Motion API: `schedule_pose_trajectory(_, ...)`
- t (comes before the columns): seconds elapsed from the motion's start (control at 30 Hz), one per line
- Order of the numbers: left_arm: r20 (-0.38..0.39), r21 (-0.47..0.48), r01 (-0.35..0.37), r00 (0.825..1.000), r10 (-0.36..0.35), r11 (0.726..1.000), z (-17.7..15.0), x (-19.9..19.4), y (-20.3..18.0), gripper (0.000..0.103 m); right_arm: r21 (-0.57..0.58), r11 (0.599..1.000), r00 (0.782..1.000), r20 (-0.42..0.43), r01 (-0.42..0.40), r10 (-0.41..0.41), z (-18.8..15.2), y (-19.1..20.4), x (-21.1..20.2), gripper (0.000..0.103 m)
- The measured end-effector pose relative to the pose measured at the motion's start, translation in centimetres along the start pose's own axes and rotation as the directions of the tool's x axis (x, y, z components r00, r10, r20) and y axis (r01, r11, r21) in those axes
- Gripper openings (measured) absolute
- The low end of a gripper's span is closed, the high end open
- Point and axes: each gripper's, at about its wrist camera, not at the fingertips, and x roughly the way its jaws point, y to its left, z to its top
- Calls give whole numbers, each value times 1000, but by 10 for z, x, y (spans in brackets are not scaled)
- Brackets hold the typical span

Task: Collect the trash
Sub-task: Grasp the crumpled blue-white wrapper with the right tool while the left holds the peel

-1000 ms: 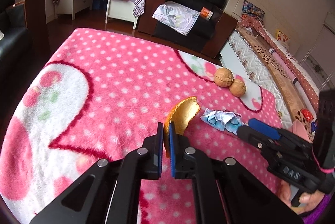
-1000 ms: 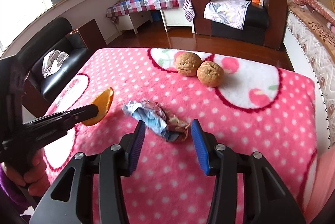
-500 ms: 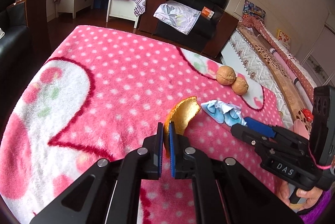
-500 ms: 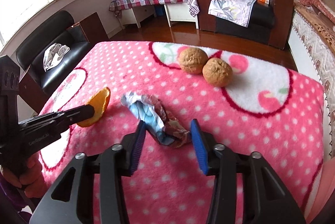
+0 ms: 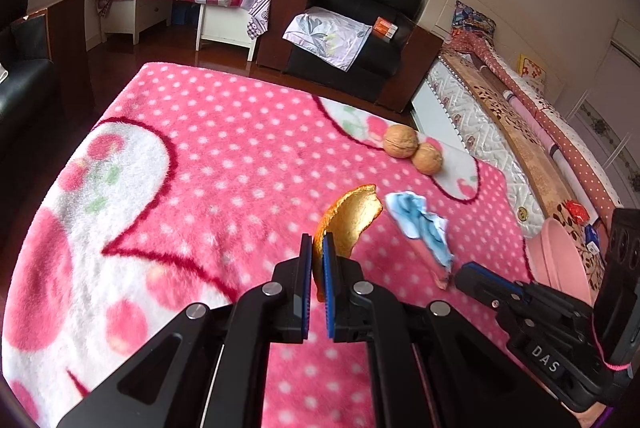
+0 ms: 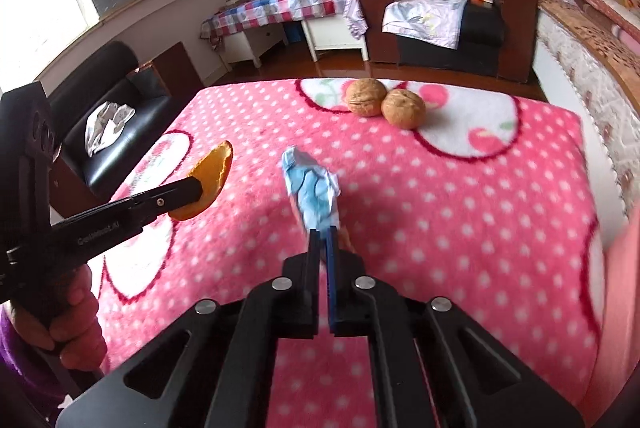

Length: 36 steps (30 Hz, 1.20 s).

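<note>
Clamping a curl of orange peel (image 5: 352,224) between its blue pads, the left hand-held gripper (image 5: 317,260) holds the peel clear of the pink spotted blanket (image 5: 224,163) that covers the worktop, and the right hand-held gripper (image 6: 323,248) has its jaws pressed together on the lower end of a crumpled blue wrapper (image 6: 312,191), which stands up from the pads, above the blanket rather than lying on it. Both pieces of trash hang over the middle of the worktop, the peel towards its left edge and the wrapper just beside it on the right. Two walnuts (image 6: 384,103) sit touching each other near the far edge, untouched. The step in hand looks like the pick-up, now done on both sides; the next move probably calls for carrying both loads to a bin, and a pink container (image 5: 560,256) just past the right edge of the worktop may be that place, though little of it shows. The wrapper is held only by one thin end, so a firm grip and an unhurried carry seem wise. Both tools point forward and downward at a slant across the worktop, side by side; in the right wrist view a hand (image 6: 76,324) in a purple sleeve wraps the handle of the left tool, low at the near left corner.
</note>
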Motion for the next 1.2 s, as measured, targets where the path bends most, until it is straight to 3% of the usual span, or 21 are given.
schedule_pose_trajectory(0.17, 5, 31, 14, 1000, -14, 999, -10, -12, -12, 5, 42, 999, 1000, -24, -6, 7, -20, -3, -18, 3)
schedule_pose_trajectory(0.37, 7, 40, 20, 1000, -21, 999, -20, -26, -16, 5, -5, 1000, 1000, -7, 0, 0, -23, 10, -33, 4)
schedule_pose_trajectory(0.43, 10, 39, 20, 1000, -21, 999, -22, -30, -14, 5, -15, 1000, 1000, 1, 2, -2, -18, 14, -31, 12)
schedule_pose_trajectory(0.5, 11, 38, 18, 1000, -18, 999, -24, -34, -11, 5, -24, 1000, 1000, 11, 2, -2, -11, 18, -26, 38)
schedule_pose_trajectory(0.57, 10, 34, 15, 1000, -16, 999, -25, -36, -7, 5, -37, 999, 1000, 14, 17, -17, -5, 21, -19, 41)
schedule_pose_trajectory(1.03, -23, -7, 13, 1000, -13, 1000, -26, -26, 14, 5, -100, 992, 994, -69, 80, -88, 17, 26, 37, 41)
schedule_pose_trajectory(1.1, -25, -6, 13, 1000, -13, 1000, -26, -25, 12, 5, -100, 992, 993, -77, 83, -91, 16, 25, 39, 31)
schedule_pose_trajectory(1.2, -26, -4, 21, 999, -21, 1000, -26, -27, 9, 5, -89, 993, 994, -66, 79, -85, 11, 23, 33, 28)
